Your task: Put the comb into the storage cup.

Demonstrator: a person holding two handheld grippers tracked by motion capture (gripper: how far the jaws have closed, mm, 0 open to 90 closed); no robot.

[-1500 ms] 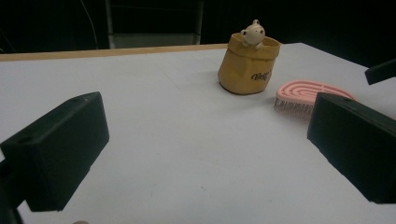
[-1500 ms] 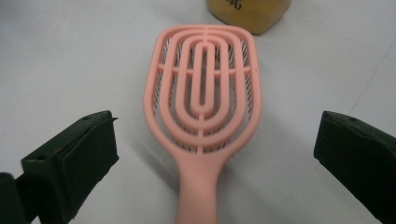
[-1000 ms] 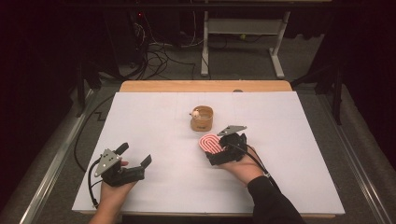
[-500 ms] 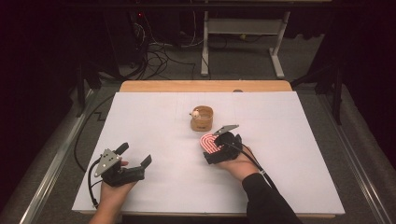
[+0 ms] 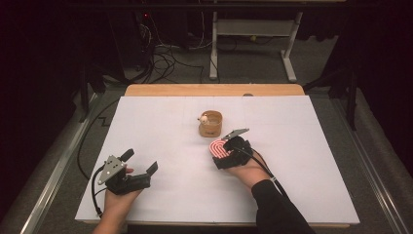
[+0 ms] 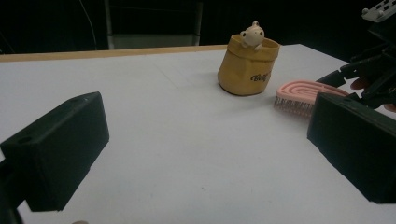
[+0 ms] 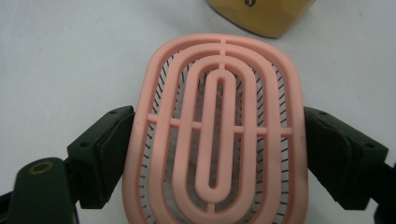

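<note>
- High view: the right gripper (image 5: 225,155) lies over the pink brush (image 5: 219,148), so only the brush's far, rounded end shows, and the jaw tips are hard to make out. The brush sits on the white table (image 5: 160,122) near its middle, just in front of the tan pouch (image 5: 211,124), which has a small figure at its rim. The left gripper (image 5: 141,165) rests near the table's front left corner, jaws wide apart with nothing between them.
- Left gripper view: both black jaws are cut off by the frame's edges; they stand wide open over bare table. The pouch stands upright toward the far edge, and the brush lies flat just beside it, bristles down, its near end hidden behind the jaw. The right gripper shows dimly at the upper right.
- Right gripper view: the brush's near end is cut off at the bottom, and the pouch at the top. The jaws have just been closing, with the brush between them; their pads sit right at its two long sides. The brush is an oval of concentric pink ribs with fine dark bristles beneath.
</note>
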